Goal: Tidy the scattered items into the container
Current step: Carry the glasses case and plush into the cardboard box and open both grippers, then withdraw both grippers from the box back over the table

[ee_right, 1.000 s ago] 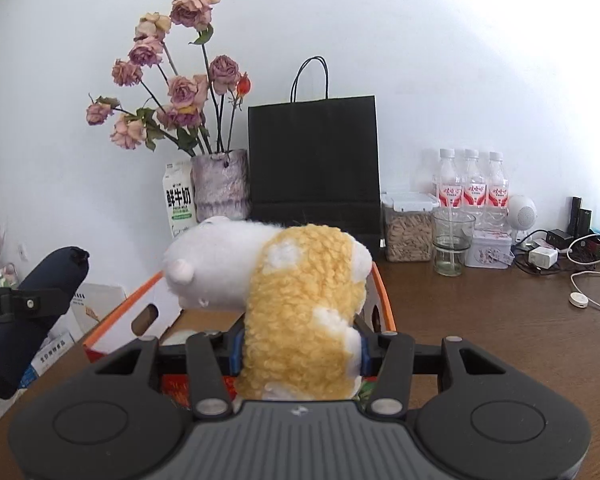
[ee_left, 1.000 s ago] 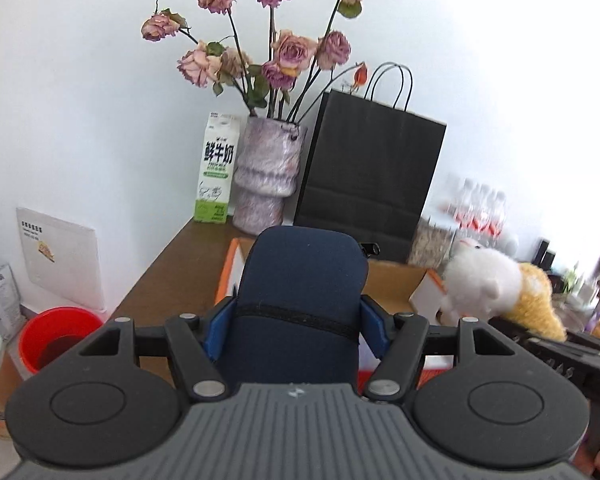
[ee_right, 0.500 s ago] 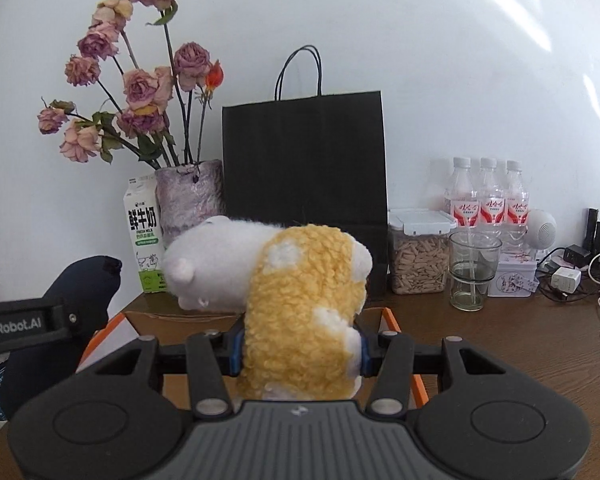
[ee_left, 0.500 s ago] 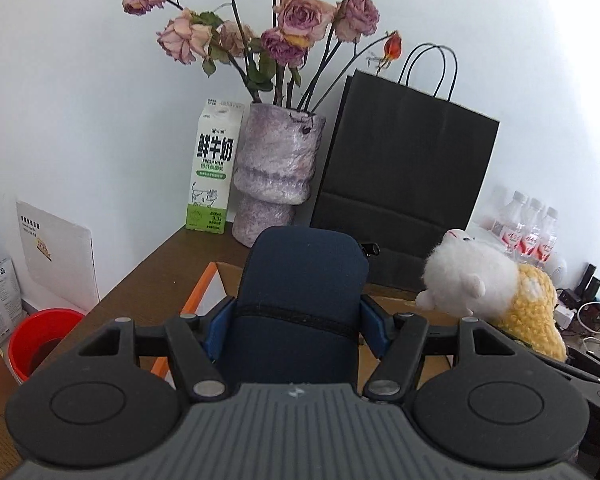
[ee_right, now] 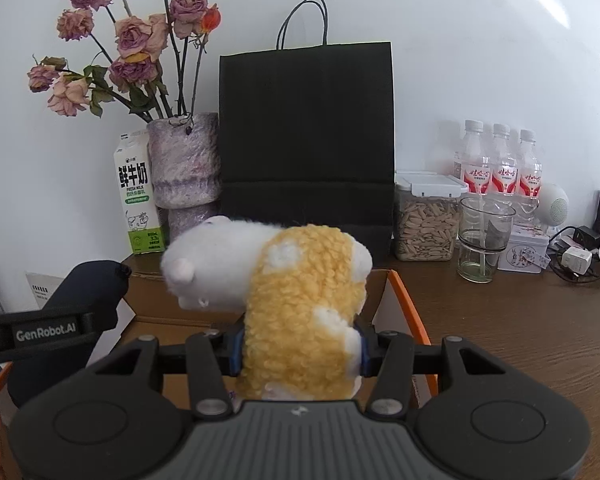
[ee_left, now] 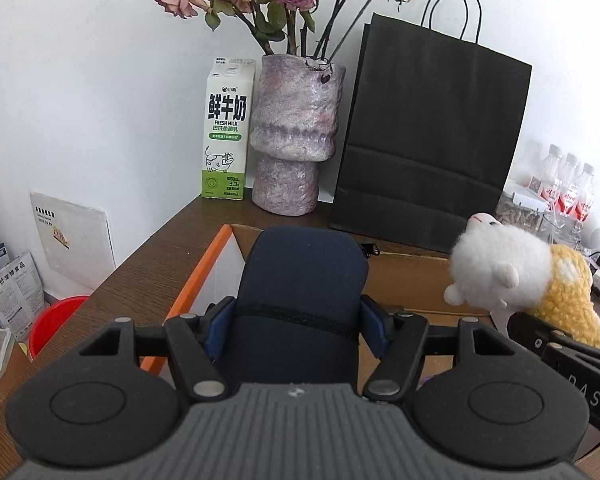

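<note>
My left gripper [ee_left: 298, 330] is shut on a dark navy pouch [ee_left: 300, 280] and holds it over the open cardboard box [ee_left: 404, 280] with orange flaps. My right gripper [ee_right: 298, 350] is shut on a white and yellow plush sheep [ee_right: 296, 280] and holds it above the same box [ee_right: 400, 304]. The sheep also shows at the right of the left wrist view [ee_left: 512, 272]. The pouch shows at the left of the right wrist view [ee_right: 84, 292]. The box's inside is mostly hidden by the held items.
Behind the box stand a milk carton [ee_left: 226, 132], a purple vase of dried roses [ee_left: 296, 136] and a black paper bag [ee_left: 432, 136]. A seed jar [ee_right: 426, 216], a glass [ee_right: 484, 240], water bottles [ee_right: 500, 160] and cables [ee_right: 580, 252] are at the right. A red bucket [ee_left: 54, 320] sits below the table's left edge.
Both grippers have moved forward over the box with their items still held. The vase, carton and bag look nearer and larger.
</note>
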